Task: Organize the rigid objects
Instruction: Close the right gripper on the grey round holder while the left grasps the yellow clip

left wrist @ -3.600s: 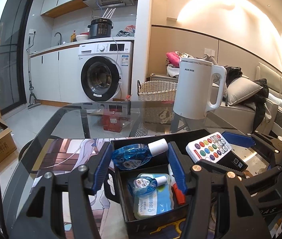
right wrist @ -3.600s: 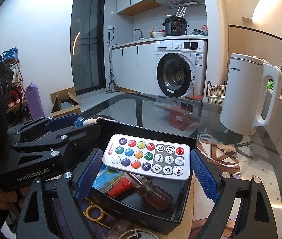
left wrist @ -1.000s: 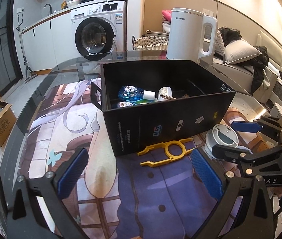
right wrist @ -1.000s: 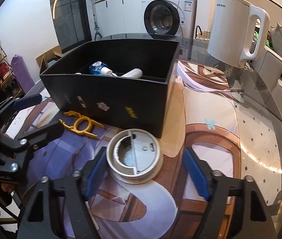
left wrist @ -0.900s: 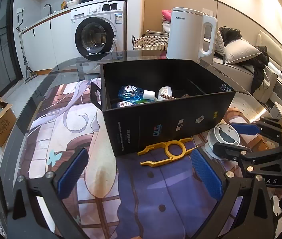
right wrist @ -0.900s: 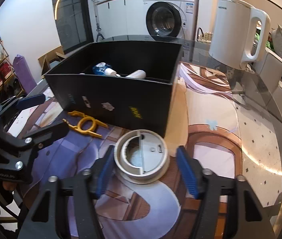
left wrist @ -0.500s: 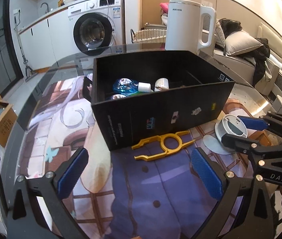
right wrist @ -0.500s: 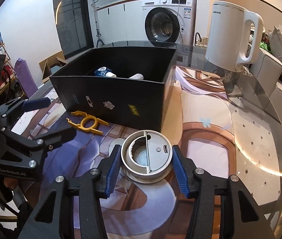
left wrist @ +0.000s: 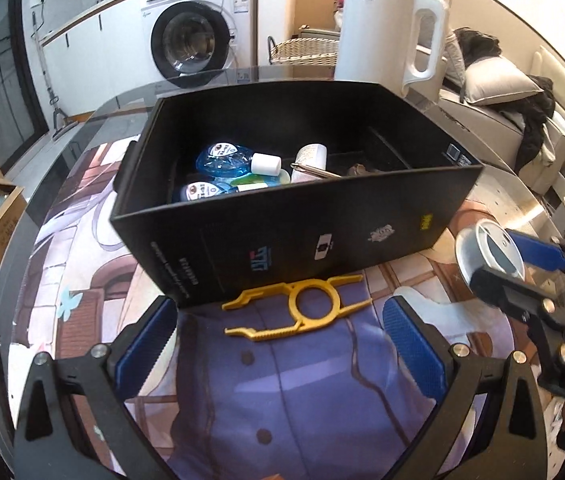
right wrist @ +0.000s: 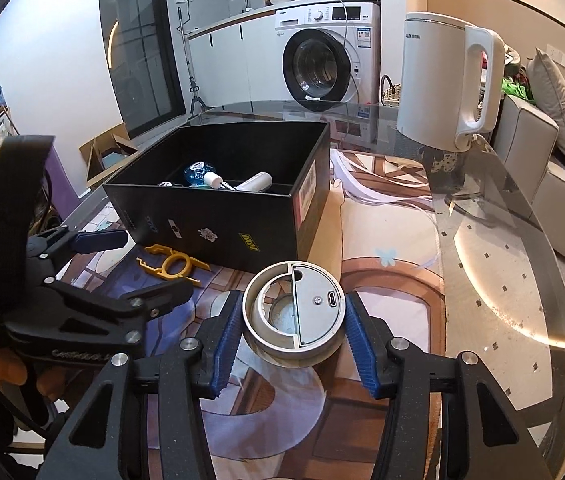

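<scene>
A black box (left wrist: pixel 322 236) (right wrist: pixel 218 216) holds blue bottles (left wrist: pixel 222 160), a white tube and other small items. My right gripper (right wrist: pixel 292 328) is shut on a round grey disc (right wrist: pixel 294 316) and holds it just above the mat, right of the box; the disc also shows in the left wrist view (left wrist: pixel 490 248). A yellow plastic tool (left wrist: pixel 298 308) (right wrist: pixel 172 266) lies on the mat in front of the box. My left gripper (left wrist: pixel 278 344) is open and empty, its pads either side of the yellow tool and just behind it.
A white electric kettle (right wrist: pixel 446 80) (left wrist: pixel 386 28) stands on the glass table (right wrist: pixel 522 280) behind the box. A printed mat (left wrist: pixel 302 400) covers the near part of the table. The table's round edge curves at left and right.
My right gripper closed on the round disc and lifted it a little off the mat. My left gripper moved closer to the yellow tool and stayed open.
</scene>
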`<state>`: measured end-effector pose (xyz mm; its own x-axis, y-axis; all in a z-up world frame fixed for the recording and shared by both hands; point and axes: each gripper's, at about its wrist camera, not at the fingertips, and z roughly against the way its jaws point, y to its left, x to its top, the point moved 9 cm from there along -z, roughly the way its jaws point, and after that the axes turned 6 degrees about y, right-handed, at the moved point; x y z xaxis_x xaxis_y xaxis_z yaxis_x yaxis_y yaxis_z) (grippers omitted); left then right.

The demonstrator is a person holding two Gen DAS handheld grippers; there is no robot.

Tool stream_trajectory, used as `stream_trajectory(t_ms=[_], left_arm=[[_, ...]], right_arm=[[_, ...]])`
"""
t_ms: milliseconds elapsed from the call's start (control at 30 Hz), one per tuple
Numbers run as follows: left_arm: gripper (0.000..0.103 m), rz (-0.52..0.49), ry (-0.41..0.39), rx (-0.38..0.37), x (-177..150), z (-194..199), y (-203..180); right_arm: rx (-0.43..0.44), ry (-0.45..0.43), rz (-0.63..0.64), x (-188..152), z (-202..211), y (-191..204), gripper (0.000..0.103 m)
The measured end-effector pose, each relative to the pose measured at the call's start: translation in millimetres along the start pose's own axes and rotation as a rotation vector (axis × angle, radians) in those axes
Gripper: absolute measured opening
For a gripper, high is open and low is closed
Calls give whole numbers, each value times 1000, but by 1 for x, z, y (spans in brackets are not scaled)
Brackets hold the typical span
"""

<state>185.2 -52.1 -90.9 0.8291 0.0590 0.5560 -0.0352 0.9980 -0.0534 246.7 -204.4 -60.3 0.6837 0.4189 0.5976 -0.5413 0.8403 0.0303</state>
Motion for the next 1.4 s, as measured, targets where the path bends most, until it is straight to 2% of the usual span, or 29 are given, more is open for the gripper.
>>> stream_trajectory(t_ms=[200, 800, 1267, 1333, 1400], left_arm=[[103, 19, 51, 31, 1, -13, -1], [103, 54, 40, 59, -15, -2, 47], [103, 51, 36, 53, -14, -4, 50], [100, 50, 34, 50, -13, -3, 50], [92, 49, 18, 51, -12, -1, 50]], right_arm=[[0, 0, 0, 0, 0, 0, 50], [0, 1, 4, -2, -1, 3, 50], [6, 4, 27, -4, -4, 14, 50], [8, 2, 31, -3, -4, 16, 50], [9, 0, 35, -3, -4, 17, 50]])
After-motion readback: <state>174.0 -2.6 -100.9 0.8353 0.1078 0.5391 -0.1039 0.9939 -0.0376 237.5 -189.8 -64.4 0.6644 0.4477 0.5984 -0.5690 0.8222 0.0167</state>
